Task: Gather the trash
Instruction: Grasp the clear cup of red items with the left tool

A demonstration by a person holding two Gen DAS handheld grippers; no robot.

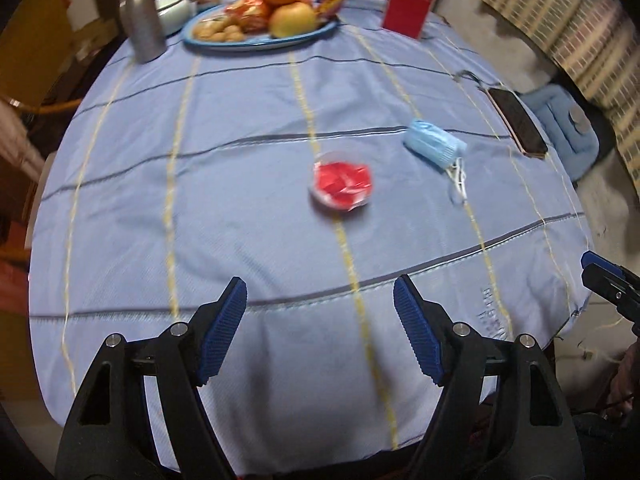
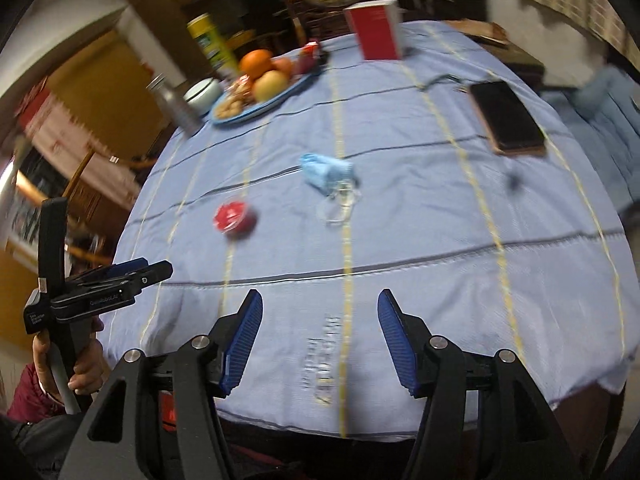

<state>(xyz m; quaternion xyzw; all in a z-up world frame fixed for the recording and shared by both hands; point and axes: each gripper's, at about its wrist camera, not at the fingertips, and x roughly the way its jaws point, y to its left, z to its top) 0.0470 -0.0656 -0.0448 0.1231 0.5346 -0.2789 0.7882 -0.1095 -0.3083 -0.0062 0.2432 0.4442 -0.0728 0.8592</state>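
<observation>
We see a table [image 1: 240,220] under a blue checked cloth. Mid-table: red wrapper cup [image 1: 342,185], crumpled blue face mask [image 1: 434,147] just right of it. Right edge: dark phone [image 1: 519,121]. Far side: fruit plate [image 1: 256,42], metal bottle [image 1: 140,20] at far left, white bowl [image 1: 172,10], upright red box [image 1: 408,6].

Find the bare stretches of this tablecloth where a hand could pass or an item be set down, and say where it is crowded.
Bare: the wide near strip between the table edge and the red wrapper, and the whole left side below the metal bottle. Narrower: the gap between face mask and phone. Crowded: the far edge, with fruit plate, bottle and red box.
</observation>
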